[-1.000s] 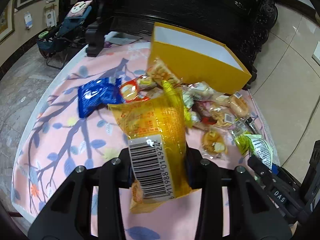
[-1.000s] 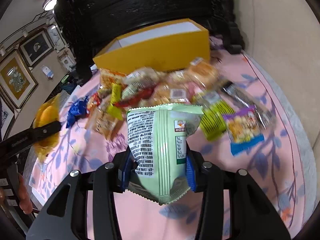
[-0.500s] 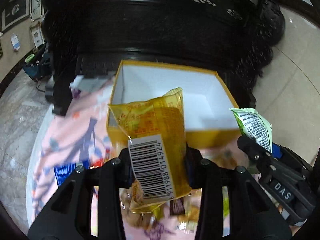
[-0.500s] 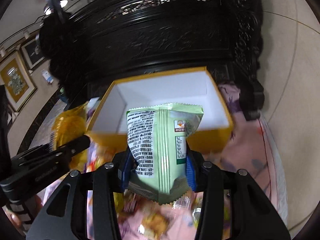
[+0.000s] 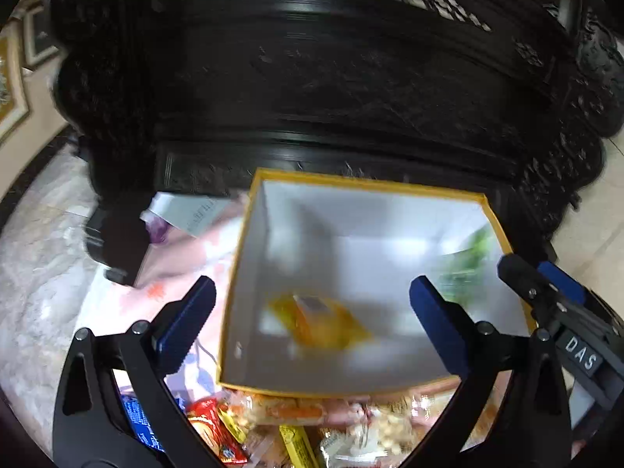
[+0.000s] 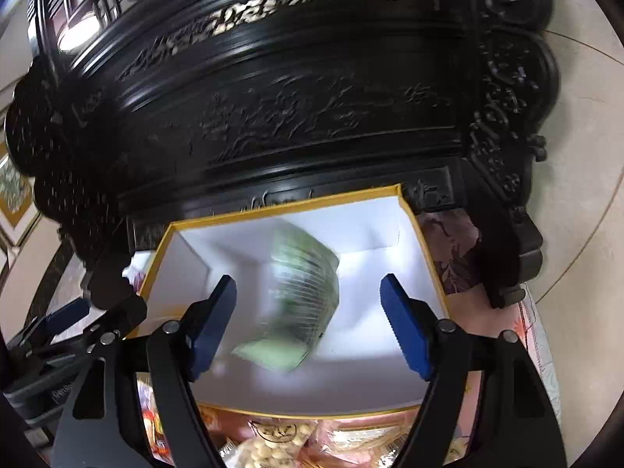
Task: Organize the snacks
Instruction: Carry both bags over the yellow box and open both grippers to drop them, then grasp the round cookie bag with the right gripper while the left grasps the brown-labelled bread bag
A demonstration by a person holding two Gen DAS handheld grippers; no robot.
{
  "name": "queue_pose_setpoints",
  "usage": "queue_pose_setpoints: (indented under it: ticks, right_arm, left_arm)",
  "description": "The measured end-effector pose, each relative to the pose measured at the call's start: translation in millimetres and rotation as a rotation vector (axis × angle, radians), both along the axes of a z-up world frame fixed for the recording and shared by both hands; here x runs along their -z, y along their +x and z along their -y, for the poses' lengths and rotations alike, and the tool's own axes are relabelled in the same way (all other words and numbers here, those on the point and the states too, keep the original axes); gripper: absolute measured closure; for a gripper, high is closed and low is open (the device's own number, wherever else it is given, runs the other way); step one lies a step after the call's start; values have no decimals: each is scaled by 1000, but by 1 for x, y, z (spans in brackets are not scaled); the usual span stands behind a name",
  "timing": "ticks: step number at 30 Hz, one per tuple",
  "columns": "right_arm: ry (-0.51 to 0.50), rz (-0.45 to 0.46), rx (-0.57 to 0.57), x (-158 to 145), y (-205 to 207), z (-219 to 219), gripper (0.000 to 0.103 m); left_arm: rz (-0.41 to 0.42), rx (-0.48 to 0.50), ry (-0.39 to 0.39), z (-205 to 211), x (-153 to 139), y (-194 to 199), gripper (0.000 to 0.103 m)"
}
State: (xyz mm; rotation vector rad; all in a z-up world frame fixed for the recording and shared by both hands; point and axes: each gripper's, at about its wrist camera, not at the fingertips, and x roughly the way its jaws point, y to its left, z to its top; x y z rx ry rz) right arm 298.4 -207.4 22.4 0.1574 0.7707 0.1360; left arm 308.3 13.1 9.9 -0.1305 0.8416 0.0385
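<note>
- Yellow snack packet (image 5: 319, 321), blurred, lying loose inside the yellow box (image 5: 249, 241) on its white floor, near the front wall, touching neither pad.
- Green snack packet (image 6: 300, 296), also blurred, inside the same box, free of both blue pads, toward the box's far right corner as seen from the left wrist view.
- Left gripper (image 5: 312, 323) poised above the box, jaws just opened and spread wide, nothing between them but the box interior below; one blue pad over the tablecloth outside the box's left wall, the other over the box floor.
- Right gripper (image 6: 308, 323) likewise over the box, jaws just opened and well apart, holding nothing; green packet visible in the gap but clear of the pads.
- More wrapped snacks (image 5: 280, 429) heaped on the pink flowered tablecloth (image 5: 183, 249) just in front of the box.
- Dark carved wooden furniture (image 6: 296, 109) right behind the box; pale tiled floor (image 6: 585, 156) beyond, at right.
</note>
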Motion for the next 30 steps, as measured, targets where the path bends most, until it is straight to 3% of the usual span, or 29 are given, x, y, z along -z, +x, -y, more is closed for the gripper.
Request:
queue_pose_setpoints:
  ticks: [5, 12, 16, 21, 23, 24, 26, 30]
  right_arm:
    - [14, -20, -79, 17, -68, 7, 6]
    - [31, -222, -169, 121, -198, -13, 6]
    - [-1, -254, -95, 151, -225, -33, 6]
    - [-14, -268, 35, 165, -208, -42, 7]
    - [-60, -269, 66, 174, -195, -49, 11]
    - [-108, -231, 73, 172, -197, -55, 27]
    - [-177, -186, 71, 170, -199, -61, 47]
    - [-132, -208, 18, 164, -223, -49, 47]
  left_arm:
    - [2, 29, 13, -11, 14, -58, 2]
    - [-43, 51, -16, -27, 75, -178, 2]
    - [-59, -7, -24, -41, 96, -221, 2]
    - [-63, -42, -16, -57, 95, -244, 2]
    - [-65, -49, -13, -59, 95, -249, 2]
    - [-68, -52, -13, -58, 96, -250, 2]
    - [-83, -44, -14, -56, 102, -250, 2]
    - [-109, -7, 32, -37, 117, -239, 2]
